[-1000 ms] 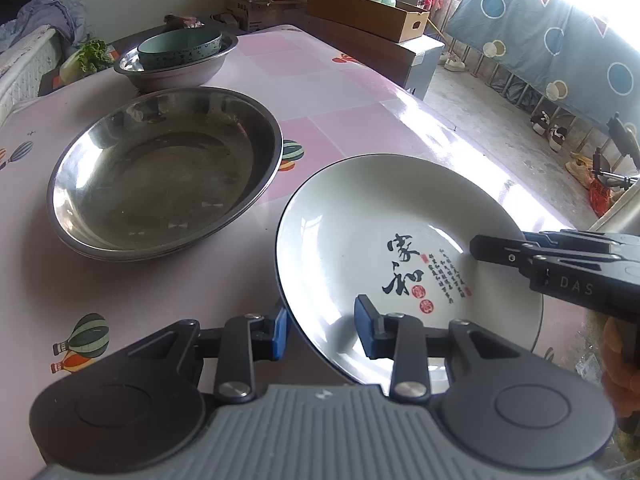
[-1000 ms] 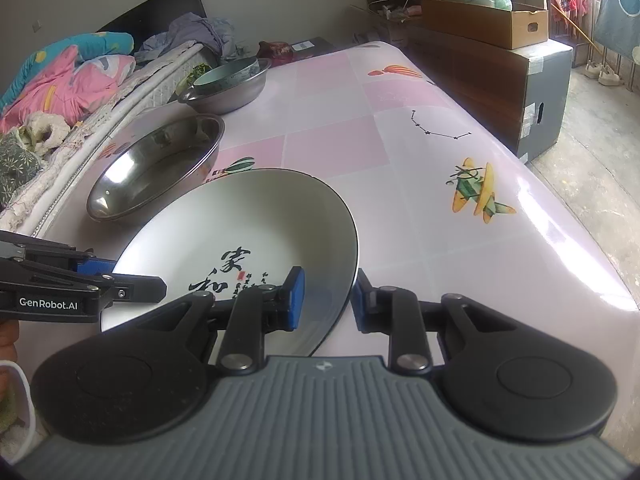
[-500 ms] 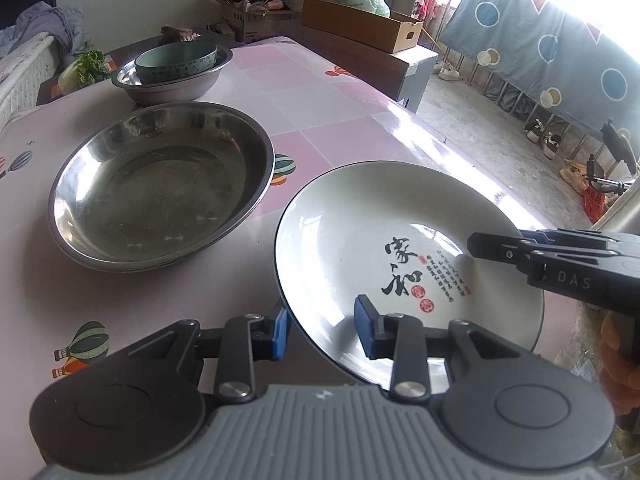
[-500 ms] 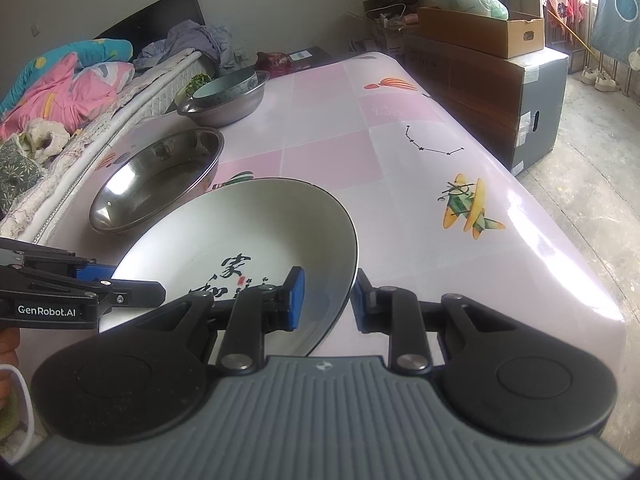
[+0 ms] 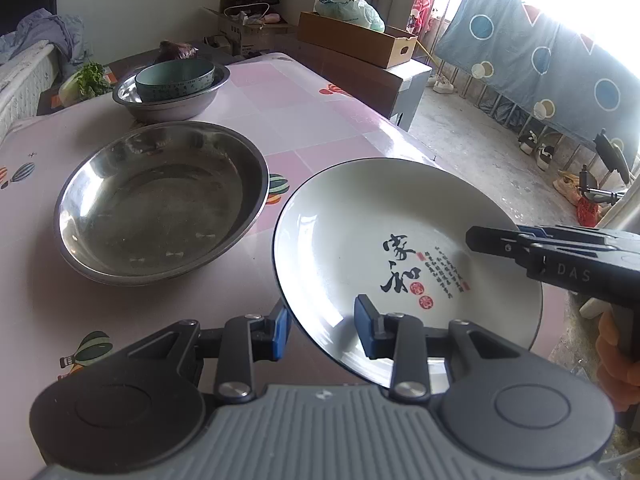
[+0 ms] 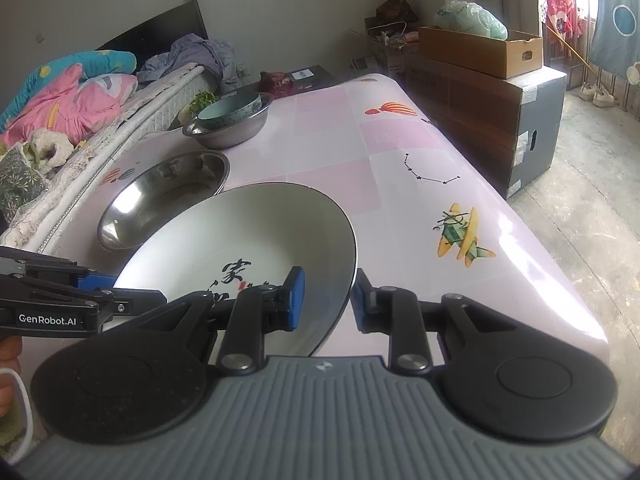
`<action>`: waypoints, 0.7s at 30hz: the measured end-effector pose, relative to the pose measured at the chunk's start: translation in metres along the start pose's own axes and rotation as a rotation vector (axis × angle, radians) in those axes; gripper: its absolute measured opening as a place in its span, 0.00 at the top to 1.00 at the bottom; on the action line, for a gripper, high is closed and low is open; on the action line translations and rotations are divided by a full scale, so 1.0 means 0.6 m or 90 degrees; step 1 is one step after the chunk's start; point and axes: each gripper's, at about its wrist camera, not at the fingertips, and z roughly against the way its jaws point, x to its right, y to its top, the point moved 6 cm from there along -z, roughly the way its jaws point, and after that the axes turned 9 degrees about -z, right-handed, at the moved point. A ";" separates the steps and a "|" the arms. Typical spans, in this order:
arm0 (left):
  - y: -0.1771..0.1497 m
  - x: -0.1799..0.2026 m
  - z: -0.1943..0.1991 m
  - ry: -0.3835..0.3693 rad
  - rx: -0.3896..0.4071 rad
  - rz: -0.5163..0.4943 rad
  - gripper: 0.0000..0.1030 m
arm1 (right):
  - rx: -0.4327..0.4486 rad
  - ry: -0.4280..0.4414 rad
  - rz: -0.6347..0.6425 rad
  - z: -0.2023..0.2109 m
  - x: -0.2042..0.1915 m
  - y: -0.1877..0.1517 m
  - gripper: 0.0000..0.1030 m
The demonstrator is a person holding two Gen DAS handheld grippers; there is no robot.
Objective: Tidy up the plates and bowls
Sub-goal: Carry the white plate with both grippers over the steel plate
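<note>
Left of the white plate (image 5: 380, 248) sat the steel basin (image 5: 160, 200) on the table (image 5: 328, 120); left gripper (image 5: 320, 326) and right gripper (image 6: 326, 300) each pinched opposite rims, holding it aloft. Uneven lifting could slip it.

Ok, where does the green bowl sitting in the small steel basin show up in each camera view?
Left wrist: green bowl upper left, inside the small steel basin at the table's far end.
Right wrist: green bowl upper left of centre, in the same basin.
Shared landmark: the white plate with black calligraphy.
</note>
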 end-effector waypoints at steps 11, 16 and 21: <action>0.012 -0.027 0.037 0.008 0.039 0.023 0.66 | 0.024 0.012 0.027 0.013 -0.042 0.033 0.77; 0.013 -0.063 0.053 0.020 0.052 0.045 0.67 | 0.023 0.028 0.043 -0.002 -0.077 0.051 0.77; 0.012 -0.109 0.060 0.038 0.054 0.070 0.67 | 0.017 0.054 0.053 -0.038 -0.122 0.074 0.77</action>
